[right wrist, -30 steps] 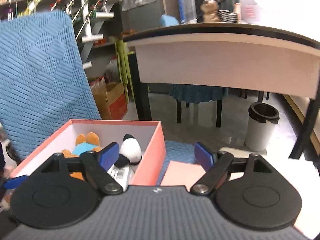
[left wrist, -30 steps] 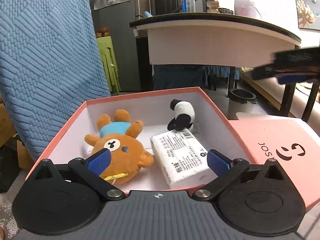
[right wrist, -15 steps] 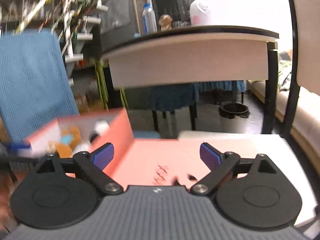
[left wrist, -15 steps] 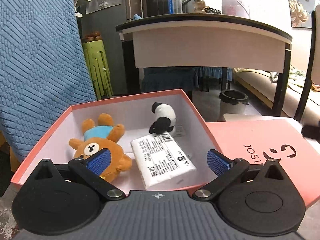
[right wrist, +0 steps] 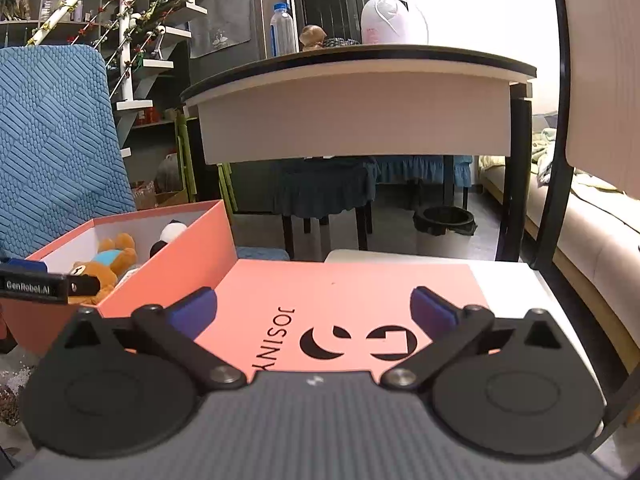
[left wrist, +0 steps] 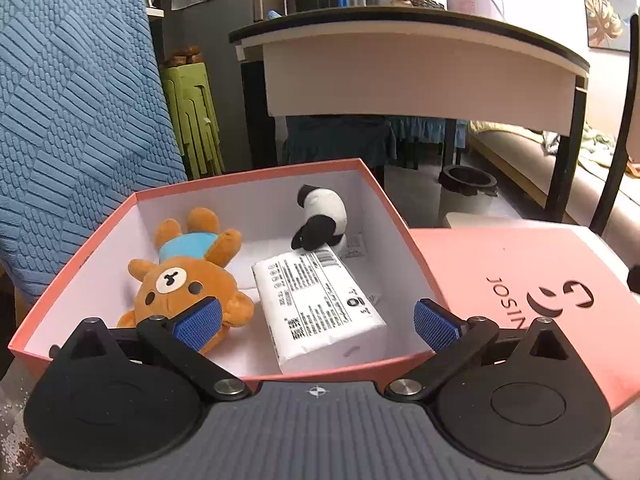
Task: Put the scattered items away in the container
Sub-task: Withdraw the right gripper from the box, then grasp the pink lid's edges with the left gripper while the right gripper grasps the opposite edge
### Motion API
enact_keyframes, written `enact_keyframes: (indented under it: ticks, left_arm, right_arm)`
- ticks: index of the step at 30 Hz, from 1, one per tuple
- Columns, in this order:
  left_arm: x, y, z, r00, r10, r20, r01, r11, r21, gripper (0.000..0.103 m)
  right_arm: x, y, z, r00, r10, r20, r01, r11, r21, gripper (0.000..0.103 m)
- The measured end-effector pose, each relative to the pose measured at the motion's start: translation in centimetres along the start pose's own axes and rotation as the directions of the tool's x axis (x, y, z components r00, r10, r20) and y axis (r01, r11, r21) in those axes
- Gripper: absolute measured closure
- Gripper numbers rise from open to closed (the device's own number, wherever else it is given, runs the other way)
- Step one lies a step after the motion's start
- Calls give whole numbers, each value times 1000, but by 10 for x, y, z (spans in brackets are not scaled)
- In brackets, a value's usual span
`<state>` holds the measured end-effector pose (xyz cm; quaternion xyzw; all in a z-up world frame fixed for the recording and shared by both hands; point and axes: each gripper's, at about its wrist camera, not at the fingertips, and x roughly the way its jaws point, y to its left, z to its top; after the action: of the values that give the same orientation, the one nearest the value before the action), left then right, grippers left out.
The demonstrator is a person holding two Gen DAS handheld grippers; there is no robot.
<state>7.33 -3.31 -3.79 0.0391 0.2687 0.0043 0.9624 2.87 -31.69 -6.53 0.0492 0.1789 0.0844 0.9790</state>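
Both tongs held wide open, with nothing gripped.
The left tongs are held over the box; the right tongs over the lid.

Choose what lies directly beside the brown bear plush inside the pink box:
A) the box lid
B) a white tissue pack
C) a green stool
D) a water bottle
B: the white tissue pack lies right of the brown bear plush on the floor of the pink box.

3 items in box, lid right.
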Motion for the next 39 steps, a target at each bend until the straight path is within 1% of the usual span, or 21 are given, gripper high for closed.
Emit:
enact_keyframes:
  ticks: [5,10,12,17,22,27,30,34,35,36,38,39]
  left_arm:
    - [-3,-6,-2,1000,-13,7,13,1000,7,0]
    - [-18,-11,-5,998,-47,33,47,999,18,0]
    - [-23,-14,-9,997,-75,20,75,997,27,0]
    - [-35,-28,-23,991,-131,-7,131,986,100,0]
    - [-36,-42,-38,980,-184,-75,193,972,138,0]
    - [-23,-54,-50,963,-215,-164,239,960,147,0]
    - [-13,-58,-52,950,-229,-213,260,957,132,0]
    - [3,-63,-53,925,-274,-262,312,943,114,0]
    - [7,-65,-53,910,-302,-285,345,931,116,0]
    - [10,-67,-54,903,-310,-297,356,927,115,0]
    - [18,-68,-56,899,-300,-320,349,931,108,0]
    - [22,-69,-57,893,-301,-335,351,931,100,0]
  right_arm:
    - [2,-2,3,1000,2,12,-2,1000,12,0]
    - [1,-11,0,999,-31,17,30,999,20,0]
    - [-2,-18,-2,999,-42,16,41,998,38,0]
    - [-10,-36,-9,996,-87,10,86,994,63,0]
    - [-14,-54,-22,992,-123,-31,125,990,71,0]
    - [-12,-70,-34,986,-148,-79,155,983,99,0]
    - [-11,-81,-40,982,-156,-105,169,977,132,0]
    - [-7,-94,-49,977,-160,-139,180,972,150,0]
    - [-5,-97,-51,976,-156,-152,179,972,153,0]
    - [-3,-100,-54,974,-151,-166,178,972,157,0]
    - [0,-106,-58,972,-147,-186,178,970,164,0]
    - [1,-108,-59,970,-146,-194,179,970,167,0]
